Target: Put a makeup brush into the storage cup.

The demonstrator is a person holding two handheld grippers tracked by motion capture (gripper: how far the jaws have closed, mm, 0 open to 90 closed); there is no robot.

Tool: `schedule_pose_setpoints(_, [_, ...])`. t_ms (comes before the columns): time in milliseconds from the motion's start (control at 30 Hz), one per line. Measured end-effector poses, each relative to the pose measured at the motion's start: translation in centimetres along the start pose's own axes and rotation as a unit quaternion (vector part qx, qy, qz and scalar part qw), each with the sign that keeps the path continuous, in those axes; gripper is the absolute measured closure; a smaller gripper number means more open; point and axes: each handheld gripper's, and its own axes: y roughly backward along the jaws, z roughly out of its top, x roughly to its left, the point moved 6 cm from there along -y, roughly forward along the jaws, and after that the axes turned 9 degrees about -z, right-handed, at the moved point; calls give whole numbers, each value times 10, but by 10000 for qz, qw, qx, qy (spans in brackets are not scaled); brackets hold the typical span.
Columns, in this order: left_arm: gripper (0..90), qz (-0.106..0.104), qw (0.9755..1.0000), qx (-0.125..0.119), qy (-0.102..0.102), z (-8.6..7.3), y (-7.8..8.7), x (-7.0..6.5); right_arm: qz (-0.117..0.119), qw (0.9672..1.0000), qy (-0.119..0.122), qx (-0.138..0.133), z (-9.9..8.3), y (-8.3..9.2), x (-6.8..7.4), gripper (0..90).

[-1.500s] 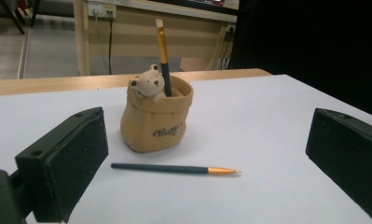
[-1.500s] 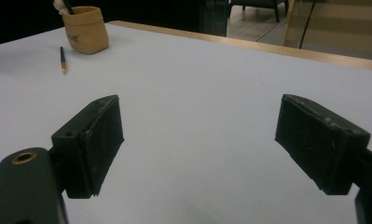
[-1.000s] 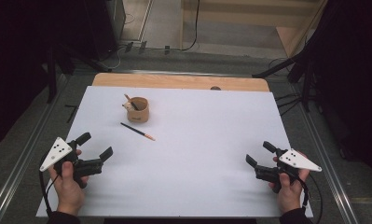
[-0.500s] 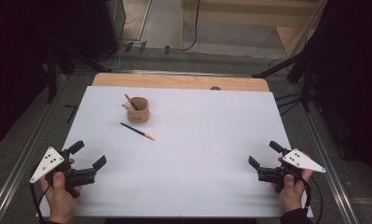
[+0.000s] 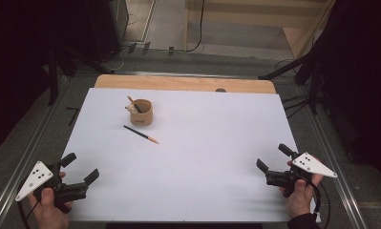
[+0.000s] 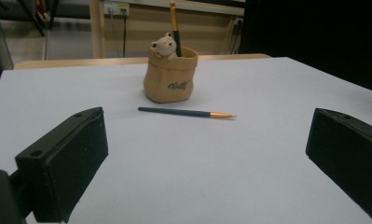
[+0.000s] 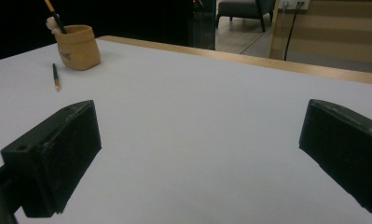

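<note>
Hands hold 2 grippers low over a white table (image 5: 202, 191), seen from above. The left gripper (image 5: 80, 168) sits at 7 o'clock, at the table's near-left corner; compared with the earlier frames it has slid outward and nearer the person, toward the left edge. Its jaws are spread with nothing between them. The right gripper (image 5: 273, 157) sits at 4 o'clock in much the same place as before; its jaws have just been opening and now stand spread wide, holding nothing.

Toward 11 o'clock stands a tan pen holder (image 5: 141, 112) with a pencil (image 5: 133, 103) upright in it. A dark pen (image 5: 140, 134) with a gold tip lies flat just in front of the holder, apart from it and well away from both grippers.

The left gripper view shows a small bear figure (image 6: 164, 46) on the holder's rim, too small to make out from above. The right gripper view shows a wooden edge (image 7: 249, 60) along the far side.

Bare white surface spans the middle and the whole right half.
</note>
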Motion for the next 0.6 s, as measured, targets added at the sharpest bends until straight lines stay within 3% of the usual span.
schedule_pose_setpoints(133, [0, -20, 9999, -95, 107, 4, -1, -2, 11, 10000, 12, 8, 0, 0, 1, 0])
schedule_pose_setpoints(200, [0, -62, 9999, -90, 41, 7, -4, -7, 29, 10000, 10, 6, 0, 0, 1, 0])
schedule_pose_setpoints(600, [0, -470, 9988, 99, -60, 14, -44, -20, 41, 10000, 4, 40, -2, 0, 0, 0])
